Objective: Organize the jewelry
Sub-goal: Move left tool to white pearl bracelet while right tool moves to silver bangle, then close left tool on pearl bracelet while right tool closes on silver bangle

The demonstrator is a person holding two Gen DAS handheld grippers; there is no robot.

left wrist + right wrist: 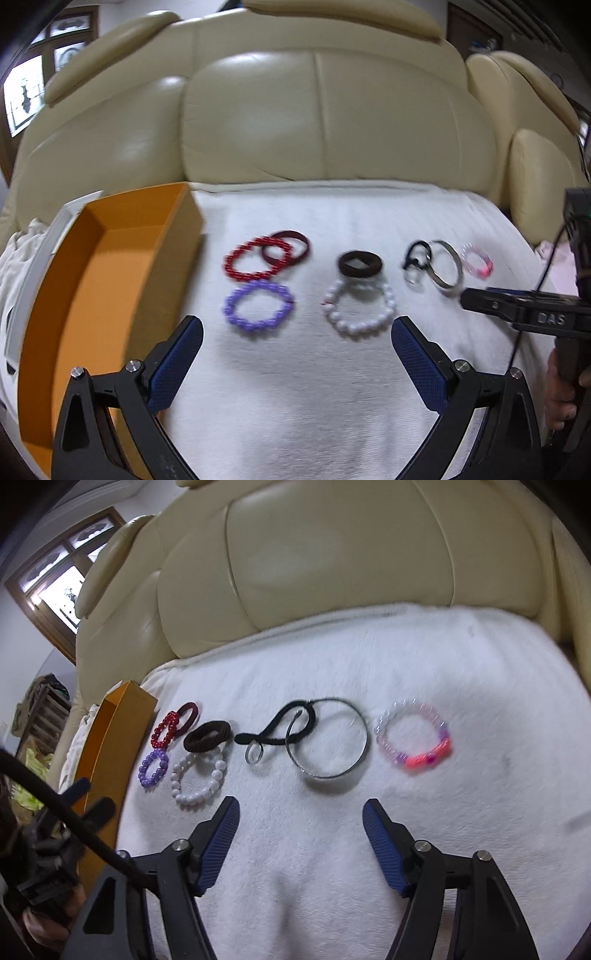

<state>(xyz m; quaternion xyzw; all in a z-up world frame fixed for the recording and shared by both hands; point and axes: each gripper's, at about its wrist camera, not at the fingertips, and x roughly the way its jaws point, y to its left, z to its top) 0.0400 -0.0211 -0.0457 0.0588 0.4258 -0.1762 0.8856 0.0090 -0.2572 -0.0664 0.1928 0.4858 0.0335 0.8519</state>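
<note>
Left tongs: my left tongs (pixel 297 334) tilt down over the white towel (pixel 295 387), jaws spread wide with nothing between them; the purple bead bracelet (pixel 258 308) sits at 11 o'clock of them and the white bead bracelet (pixel 360 310) at 1 o'clock.
Right tongs: my right tongs (pixel 301 814) also point down at the towel, jaws apart and empty; the metal bangle (pixel 327 738) lies at 12 o'clock just beyond the tips.
My hand: in the left view my right hand (pixel 565 391) grips its handle at 3 o'clock.
Writing: the side of my right tongs reads "DAS" in the left view; nothing else is legible.
Jewelry: everything lies loose on the towel in a rough row, none of it in the box. The red bead bracelet (pixel 256 260) overlaps a dark red band (pixel 286 247); a brown hair tie (pixel 360 262) touches the white beads; a black cord (pixel 280 720) crosses the bangle; a pink bead bracelet (pixel 413 734) lies at 2 o'clock in the right view.
Box: the orange box (pixel 96 295) stands open at 9 o'clock, beside the towel.
Backdrop: a cream leather sofa (pixel 314 122) at 12 o'clock.
</note>
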